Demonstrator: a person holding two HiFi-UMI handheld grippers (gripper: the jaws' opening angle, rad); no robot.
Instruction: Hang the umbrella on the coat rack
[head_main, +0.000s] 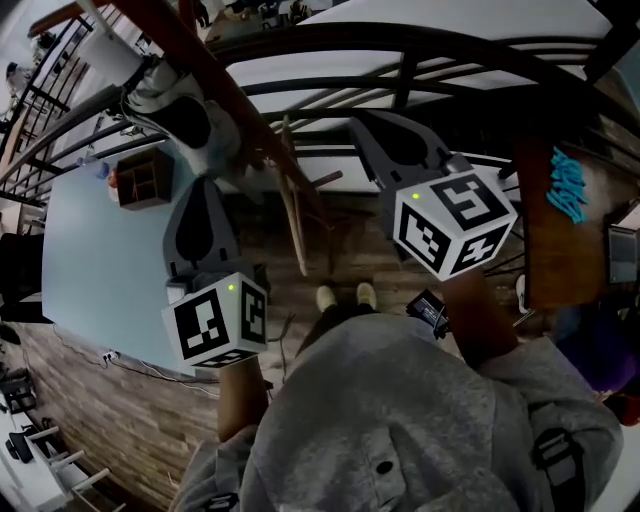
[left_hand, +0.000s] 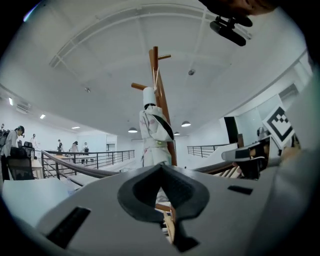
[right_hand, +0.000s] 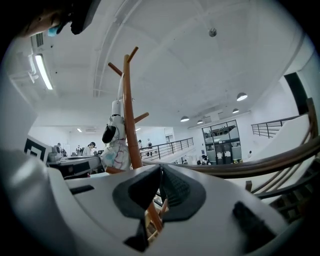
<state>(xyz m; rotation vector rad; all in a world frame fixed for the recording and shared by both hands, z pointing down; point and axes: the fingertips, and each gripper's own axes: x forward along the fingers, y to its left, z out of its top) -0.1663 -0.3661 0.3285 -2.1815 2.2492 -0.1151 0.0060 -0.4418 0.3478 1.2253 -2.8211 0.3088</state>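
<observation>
The folded white patterned umbrella (left_hand: 152, 130) hangs upright by its loop from a peg of the wooden coat rack (left_hand: 159, 75). In the head view the umbrella (head_main: 190, 120) lies against the rack's pole (head_main: 215, 75) at upper left. My left gripper (left_hand: 161, 166) is shut with nothing between its pads, a short way in front of the umbrella and apart from it. My right gripper (right_hand: 161, 167) is also shut and empty; from it the umbrella (right_hand: 115, 145) and rack (right_hand: 129, 100) stand to the left. In the head view the left gripper (head_main: 205, 185) and right gripper (head_main: 365, 125) flank the rack's base.
A curved dark railing (head_main: 420, 60) runs behind the rack. A pale blue table (head_main: 90, 250) with a small wooden box (head_main: 143, 178) is at left. A wooden desk (head_main: 550, 230) with a blue item stands at right. My feet (head_main: 340, 296) are on plank flooring.
</observation>
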